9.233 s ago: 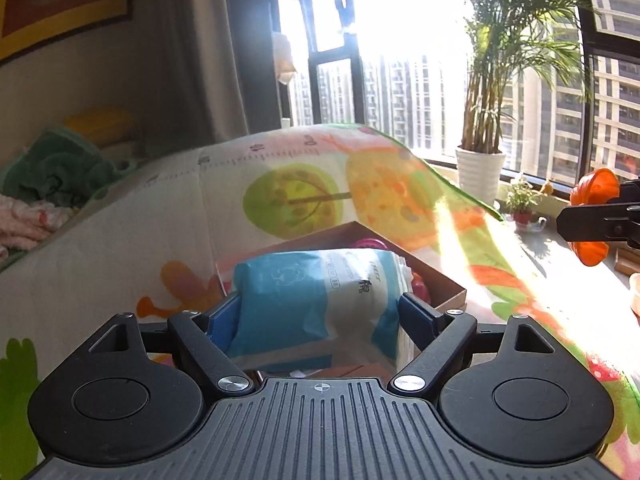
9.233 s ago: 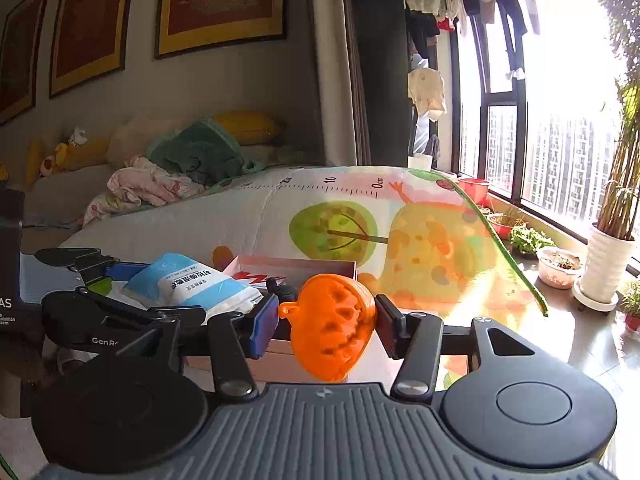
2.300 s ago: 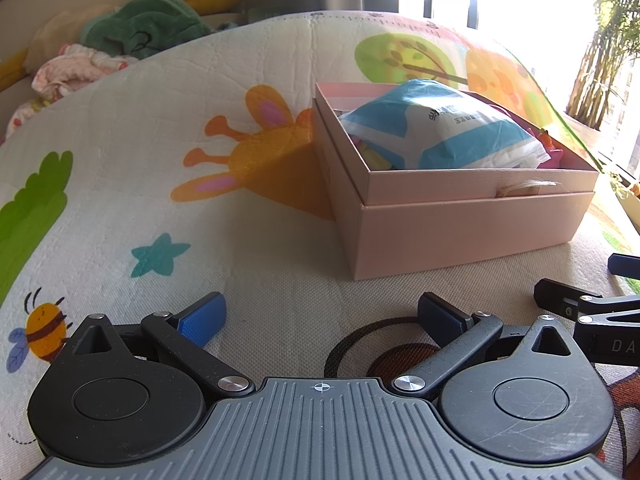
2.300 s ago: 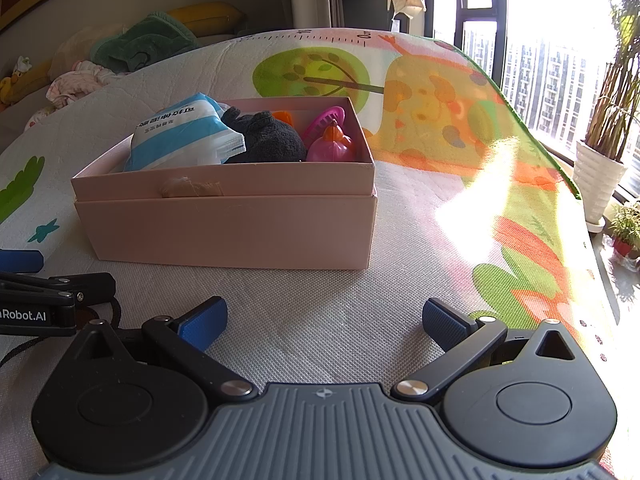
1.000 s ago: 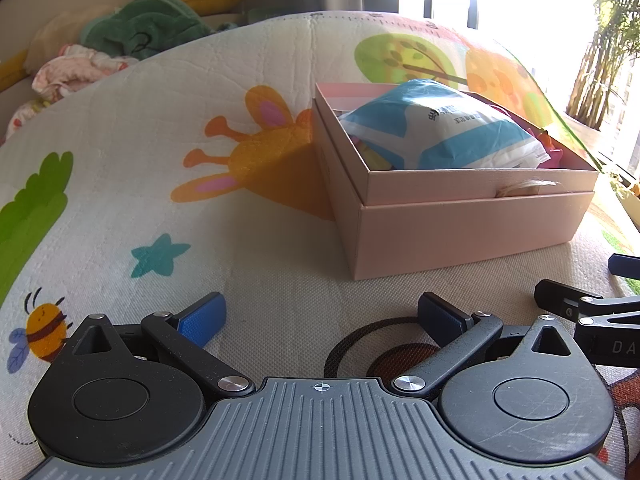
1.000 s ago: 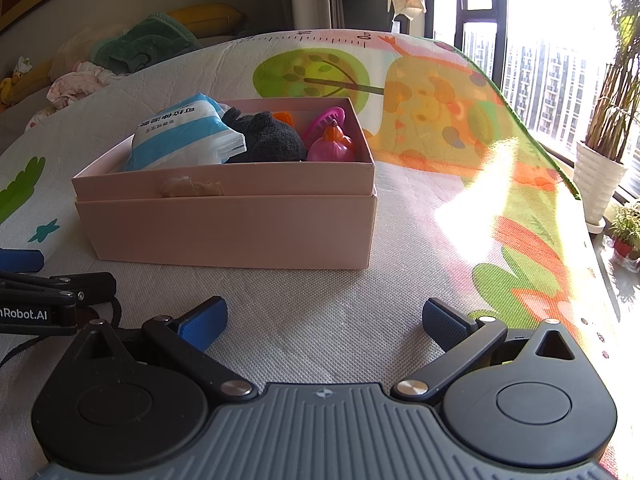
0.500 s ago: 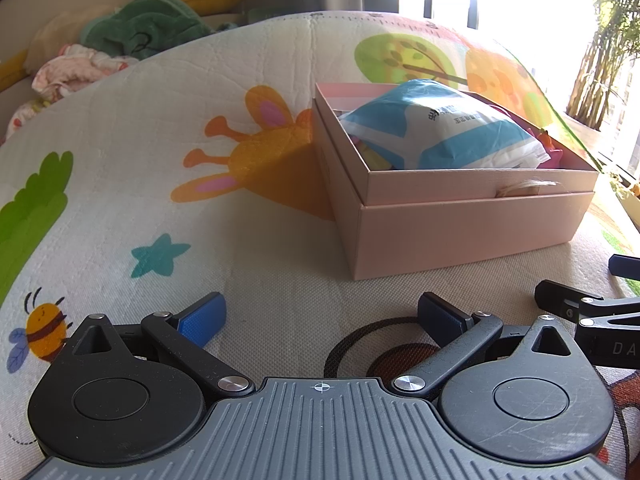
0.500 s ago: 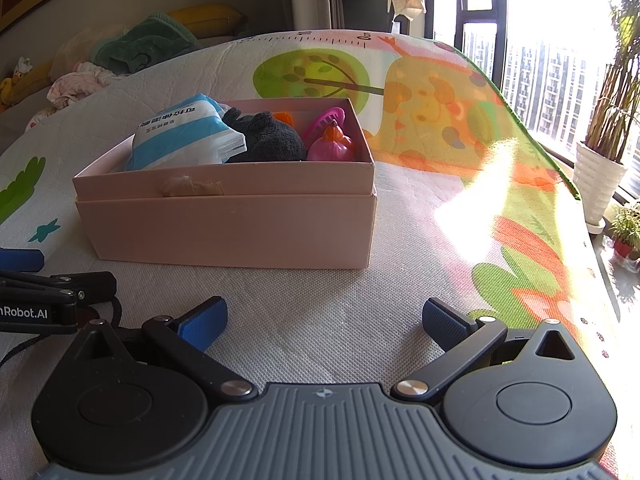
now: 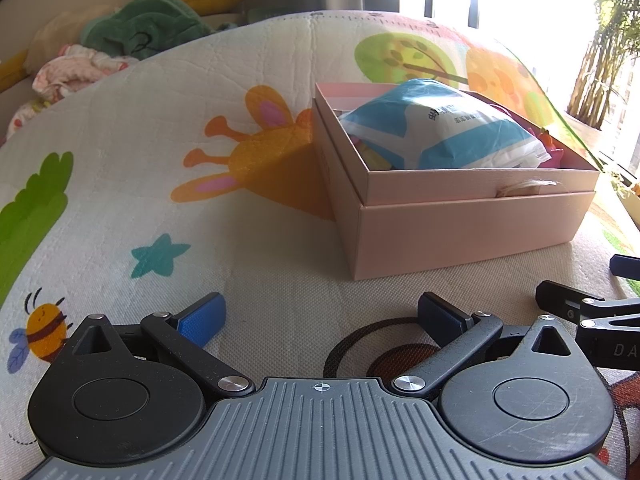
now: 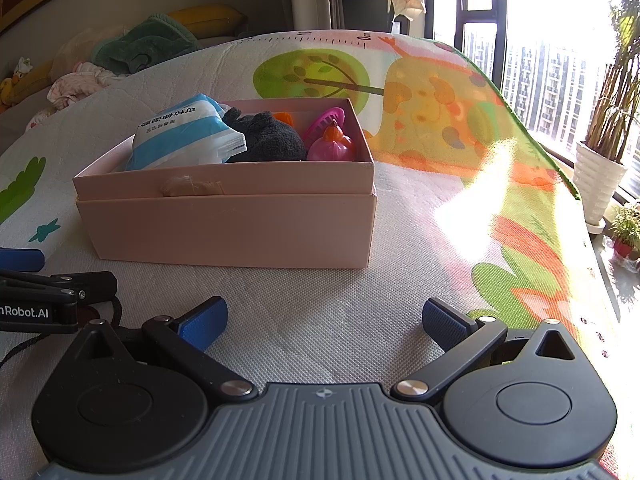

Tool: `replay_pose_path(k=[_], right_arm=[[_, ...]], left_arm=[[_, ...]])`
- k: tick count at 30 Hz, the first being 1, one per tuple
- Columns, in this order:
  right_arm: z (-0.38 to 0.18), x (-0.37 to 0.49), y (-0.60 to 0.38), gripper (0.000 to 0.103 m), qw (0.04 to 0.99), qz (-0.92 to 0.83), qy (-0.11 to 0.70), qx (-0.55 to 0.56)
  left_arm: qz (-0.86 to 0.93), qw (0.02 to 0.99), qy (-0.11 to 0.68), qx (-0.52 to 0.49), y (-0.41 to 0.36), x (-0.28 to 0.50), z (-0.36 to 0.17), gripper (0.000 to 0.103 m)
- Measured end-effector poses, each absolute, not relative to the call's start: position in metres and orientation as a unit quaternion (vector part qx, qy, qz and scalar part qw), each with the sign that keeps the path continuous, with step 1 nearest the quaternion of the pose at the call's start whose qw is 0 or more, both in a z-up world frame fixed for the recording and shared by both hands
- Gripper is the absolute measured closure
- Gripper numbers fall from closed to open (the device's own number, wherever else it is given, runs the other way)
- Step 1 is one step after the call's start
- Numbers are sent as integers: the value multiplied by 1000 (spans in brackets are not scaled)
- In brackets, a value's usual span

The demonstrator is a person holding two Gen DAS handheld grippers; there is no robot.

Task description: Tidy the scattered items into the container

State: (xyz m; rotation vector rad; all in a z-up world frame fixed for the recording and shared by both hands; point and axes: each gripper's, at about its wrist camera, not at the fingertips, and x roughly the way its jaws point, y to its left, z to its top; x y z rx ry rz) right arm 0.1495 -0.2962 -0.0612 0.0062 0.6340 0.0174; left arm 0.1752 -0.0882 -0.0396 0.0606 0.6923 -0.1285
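A pink cardboard box sits on the cartoon play mat. In it lie a blue-and-white pack, a dark grey plush, a pink toy with an orange top, a pink round piece and a bit of orange. My left gripper is open and empty, low over the mat, short of the box's left corner. My right gripper is open and empty, low over the mat in front of the box. Each gripper shows at the edge of the other's view.
The play mat curves away on all sides. Clothes and cushions lie piled at the back left. A window and a potted plant in a white pot stand to the right, beyond the mat's edge.
9 seconds ago my left gripper held the blue pack and my right held an orange pumpkin toy over the box. Both are now open, empty and drawn back. Nothing has moved in the last 2 seconds.
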Motion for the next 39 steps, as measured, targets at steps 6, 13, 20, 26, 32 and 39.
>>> replay_pose_path(k=[6,13,20,26,32,39], right_arm=[[-61,149,-296,0,950,8,311,3],[-61,149,-296,0,950,8,312,3],[-61,149,-296,0,950,8,311,3],[-61,149,-296,0,950,8,311,3],[-61,149,-296,0,950,8,311,3],[-61,149,-296,0,950,8,311,2]], left_arm=[[-63,938,339,30,-87,175,-40,0],[-58,932,356,26,-91,179,-37,0],[-68,932,356,26,-89,177,-36,0],[-66,934,350,23,-90,176,-38,0],[-70,933,352,21,-88,176,-37,0],[-70,933,352,21,-88,177,-37,0]])
